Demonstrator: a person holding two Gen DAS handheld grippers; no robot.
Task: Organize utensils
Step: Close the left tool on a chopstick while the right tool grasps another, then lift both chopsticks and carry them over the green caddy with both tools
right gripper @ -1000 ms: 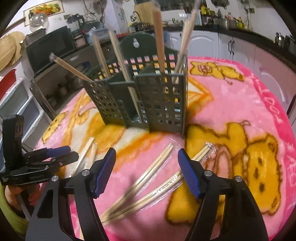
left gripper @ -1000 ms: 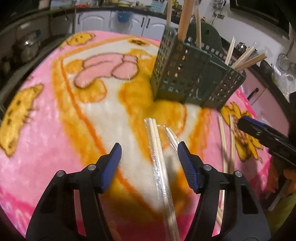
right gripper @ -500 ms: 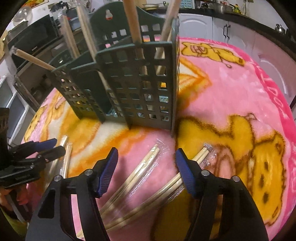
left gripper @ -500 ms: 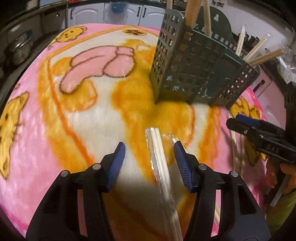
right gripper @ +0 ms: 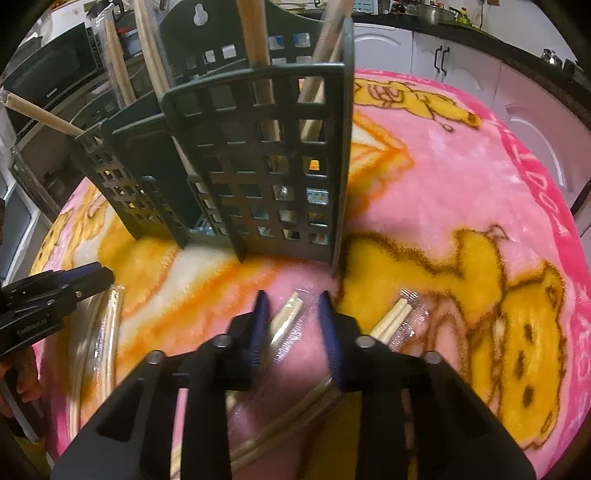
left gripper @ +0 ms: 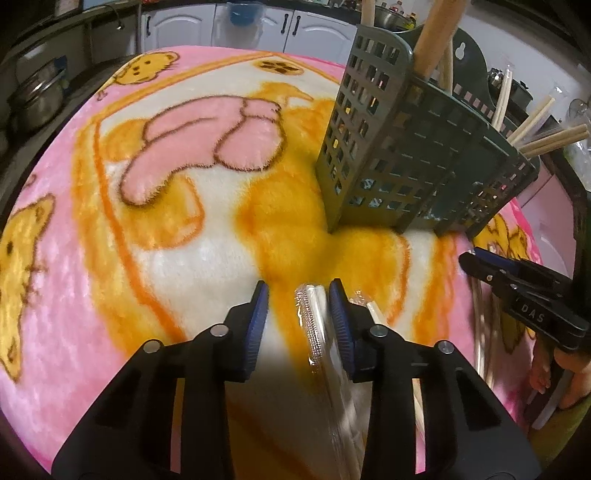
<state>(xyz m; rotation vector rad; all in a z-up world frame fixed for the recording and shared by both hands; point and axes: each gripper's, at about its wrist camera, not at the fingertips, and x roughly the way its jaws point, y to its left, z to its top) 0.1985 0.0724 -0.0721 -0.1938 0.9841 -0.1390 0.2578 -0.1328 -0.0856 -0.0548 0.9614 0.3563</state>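
A dark green slotted utensil holder (left gripper: 388, 155) (right gripper: 258, 147) stands on the pink and orange blanket (left gripper: 166, 258), with wooden sticks and chopsticks upright in it. My left gripper (left gripper: 298, 291) is closing over a plastic-wrapped chopstick pair (left gripper: 314, 317); the pair lies against the right pad, and a gap shows at the left pad. My right gripper (right gripper: 293, 299) is closing around another wrapped pair (right gripper: 286, 317) lying between its jaws, the pads not pressing. Each gripper shows at the edge of the other's view (left gripper: 469, 258) (right gripper: 103, 275).
More wrapped chopstick pairs lie on the blanket (right gripper: 443, 184), one to the right of my right gripper (right gripper: 393, 317), others at the left (right gripper: 109, 317). White cabinets (left gripper: 207, 26) and a dark counter ring the table. A metal pot (left gripper: 37, 96) sits at the far left.
Both grippers have moved down and forward toward the holder, and their jaws have narrowed around the wrapped chopstick pairs beneath them.
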